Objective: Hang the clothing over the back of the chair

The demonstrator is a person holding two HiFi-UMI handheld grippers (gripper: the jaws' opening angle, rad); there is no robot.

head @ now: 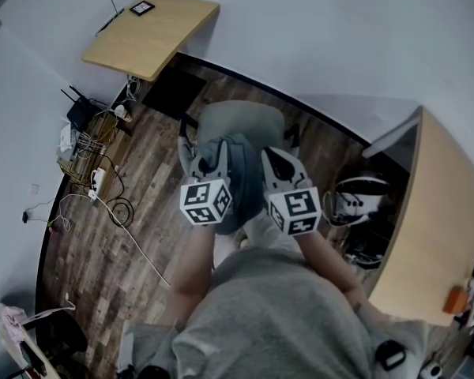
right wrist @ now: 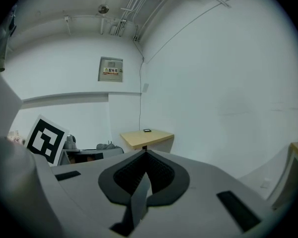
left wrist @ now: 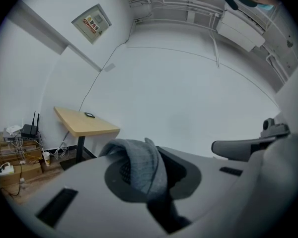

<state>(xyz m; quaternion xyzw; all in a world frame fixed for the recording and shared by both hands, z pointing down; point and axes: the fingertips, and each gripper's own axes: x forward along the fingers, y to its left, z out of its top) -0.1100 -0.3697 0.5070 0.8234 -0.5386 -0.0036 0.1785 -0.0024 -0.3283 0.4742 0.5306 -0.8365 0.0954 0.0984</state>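
In the head view a dark grey knit garment (head: 241, 172) hangs bunched between my two grippers, just above the grey chair (head: 241, 121). My left gripper (head: 211, 163) is shut on a thick fold of the garment (left wrist: 141, 167), which fills its jaws in the left gripper view. My right gripper (head: 273, 163) is shut on a thin edge of the same cloth (right wrist: 139, 195). The two grippers sit side by side, close together, over the chair's near edge. The left gripper's marker cube (right wrist: 46, 139) shows in the right gripper view.
A wooden desk (head: 154, 34) with a small dark device (head: 142, 8) stands by the far wall. A second wooden desk (head: 430, 227) is at the right, with a white and black object (head: 355, 196) beside it. A router, boxes and cables (head: 87, 136) lie on the wood floor at the left.
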